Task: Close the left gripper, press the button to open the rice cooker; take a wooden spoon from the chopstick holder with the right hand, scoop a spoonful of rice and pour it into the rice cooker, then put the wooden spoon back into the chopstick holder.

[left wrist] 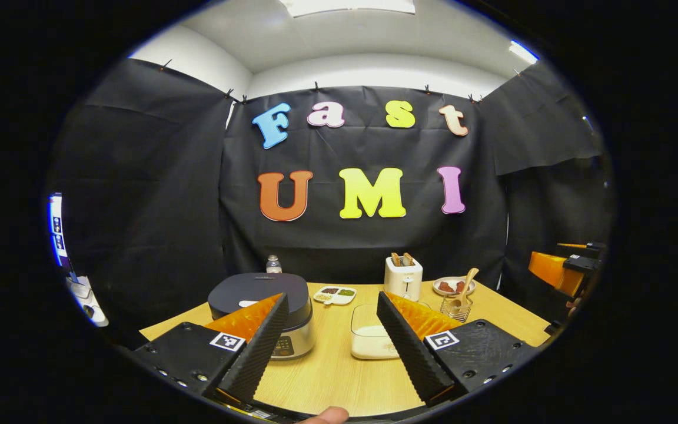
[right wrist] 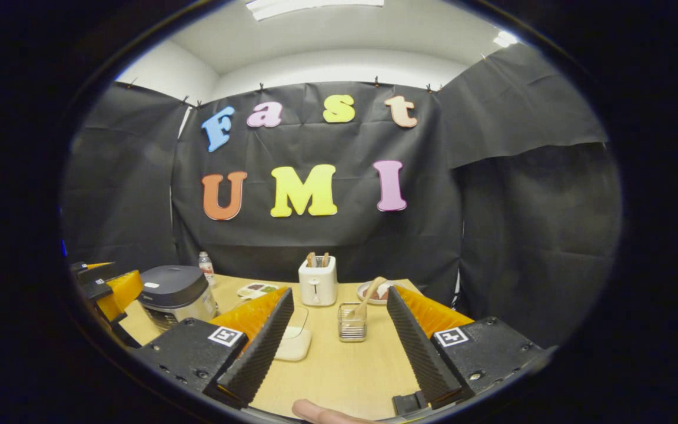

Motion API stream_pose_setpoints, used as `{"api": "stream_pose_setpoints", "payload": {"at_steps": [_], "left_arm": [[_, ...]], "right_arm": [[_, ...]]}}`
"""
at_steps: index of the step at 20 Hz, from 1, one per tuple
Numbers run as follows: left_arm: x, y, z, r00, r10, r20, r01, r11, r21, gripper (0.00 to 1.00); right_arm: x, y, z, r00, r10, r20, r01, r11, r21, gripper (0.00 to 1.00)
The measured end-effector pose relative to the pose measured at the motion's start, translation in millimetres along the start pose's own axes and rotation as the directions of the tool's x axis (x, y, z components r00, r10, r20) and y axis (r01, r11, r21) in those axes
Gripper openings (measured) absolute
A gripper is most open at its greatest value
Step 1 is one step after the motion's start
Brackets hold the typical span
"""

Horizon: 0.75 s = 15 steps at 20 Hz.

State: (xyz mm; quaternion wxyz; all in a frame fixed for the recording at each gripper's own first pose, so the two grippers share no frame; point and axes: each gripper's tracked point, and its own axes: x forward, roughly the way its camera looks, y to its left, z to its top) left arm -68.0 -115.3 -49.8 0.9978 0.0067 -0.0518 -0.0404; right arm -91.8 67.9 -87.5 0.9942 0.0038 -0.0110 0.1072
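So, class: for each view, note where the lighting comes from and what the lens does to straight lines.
Left gripper view: ceiling light panel glares overhead; the table edge bows. Right gripper view: another bright ceiling panel, walls curve outward; rice cooker stays sharp.

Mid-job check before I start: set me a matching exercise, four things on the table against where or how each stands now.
Things:
1. rice cooker
2. wooden spoon
3. toaster
4. rice container

States:
a. holds two slices in its slots
b. lid shut, at the table's left end
c. clear, white rice inside, between the cooker and the chopstick holder
d. leaning in the wire holder, not yet taken

Pairs: 1-b, 2-d, 3-a, 4-c
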Motion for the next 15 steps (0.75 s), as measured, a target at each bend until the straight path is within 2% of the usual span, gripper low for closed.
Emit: {"api": "stream_pose_setpoints", "payload": {"at_steps": [3,7,15], "left_arm": [[-2,-1,4,1.0,0.0,0.011,0.0,1.0,0.006,0.96],[-14,1,11,0.998,0.0,0.058,-0.001,1.0,0.011,0.96],[-18,8,8,0.998,0.003,0.058,-0.002,1.0,-0.021,0.96]], "right_arm": [[-3,-4,2,1.0,-0.018,-0.002,0.018,1.0,-0.016,1.0],[-6,0,5,1.0,-0.006,0.011,0.006,1.0,-0.025,1.0],[-14,-1,11,0.999,-0.013,0.039,0.014,0.999,-0.039,1.0]]}}
